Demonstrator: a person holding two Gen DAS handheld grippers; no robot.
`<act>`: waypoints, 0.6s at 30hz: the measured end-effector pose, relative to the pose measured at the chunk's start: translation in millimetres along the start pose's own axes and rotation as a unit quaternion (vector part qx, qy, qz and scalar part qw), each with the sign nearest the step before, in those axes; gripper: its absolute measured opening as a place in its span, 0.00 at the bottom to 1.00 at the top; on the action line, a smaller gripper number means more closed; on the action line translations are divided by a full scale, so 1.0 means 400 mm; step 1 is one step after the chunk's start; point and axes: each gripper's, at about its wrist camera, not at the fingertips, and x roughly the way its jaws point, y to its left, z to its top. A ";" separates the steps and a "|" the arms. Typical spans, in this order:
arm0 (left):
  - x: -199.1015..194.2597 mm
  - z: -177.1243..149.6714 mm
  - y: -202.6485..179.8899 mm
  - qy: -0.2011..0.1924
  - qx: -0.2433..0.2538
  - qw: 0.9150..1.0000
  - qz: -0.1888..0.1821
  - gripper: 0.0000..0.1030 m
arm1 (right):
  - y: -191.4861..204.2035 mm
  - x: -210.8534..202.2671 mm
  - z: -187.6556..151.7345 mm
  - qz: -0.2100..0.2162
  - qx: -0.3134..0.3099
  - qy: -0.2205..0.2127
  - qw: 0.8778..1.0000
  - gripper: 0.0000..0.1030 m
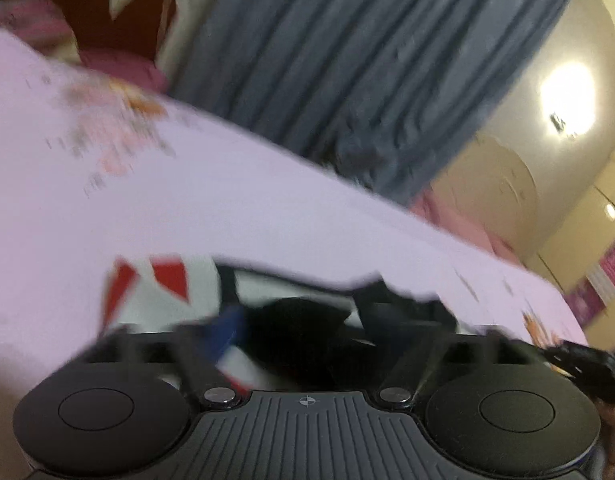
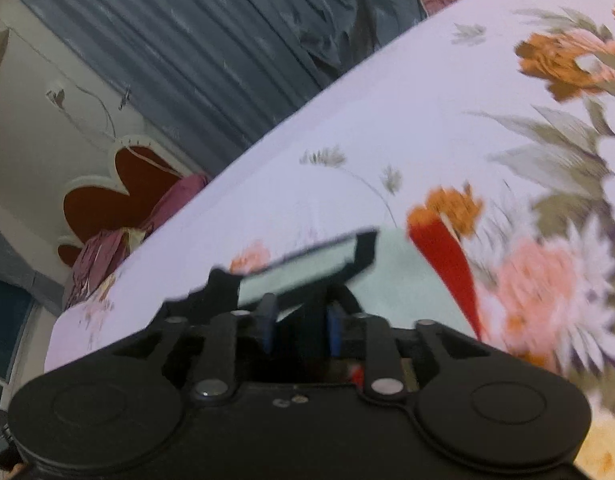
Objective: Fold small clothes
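A small white garment with red and blue trim lies on a lilac floral bedsheet. In the left wrist view the garment (image 1: 163,288) is bunched right in front of my left gripper (image 1: 303,320), whose fingers look closed on its cloth; the view is blurred. In the right wrist view my right gripper (image 2: 303,276) is shut on the pale white cloth (image 2: 407,280), with a red trim band (image 2: 447,256) just to the right. The fingertips are partly hidden by cloth in both views.
The floral bedsheet (image 2: 387,120) covers the bed. A grey-blue curtain (image 1: 367,60) hangs behind the bed. A white and red headboard (image 2: 119,188) and a maroon pillow (image 2: 107,248) are at one end. A bright lamp (image 1: 567,92) is on the wall.
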 end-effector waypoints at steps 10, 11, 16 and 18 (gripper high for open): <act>0.025 -0.052 -0.050 0.059 0.141 0.986 0.069 0.54 | 0.053 -0.006 -0.039 -0.052 -0.172 -0.002 0.984 0.47; 0.027 -0.056 -0.059 0.058 0.151 0.983 0.082 0.50 | 0.063 0.011 -0.053 -0.069 -0.200 0.008 0.977 0.45; 0.011 -0.049 -0.080 0.047 0.176 0.978 0.104 0.10 | 0.127 0.033 -0.097 -0.112 -0.310 0.000 0.944 0.26; 0.001 -0.051 -0.074 0.042 0.169 0.980 0.100 0.10 | 0.125 0.026 -0.093 -0.101 -0.306 -0.004 0.947 0.31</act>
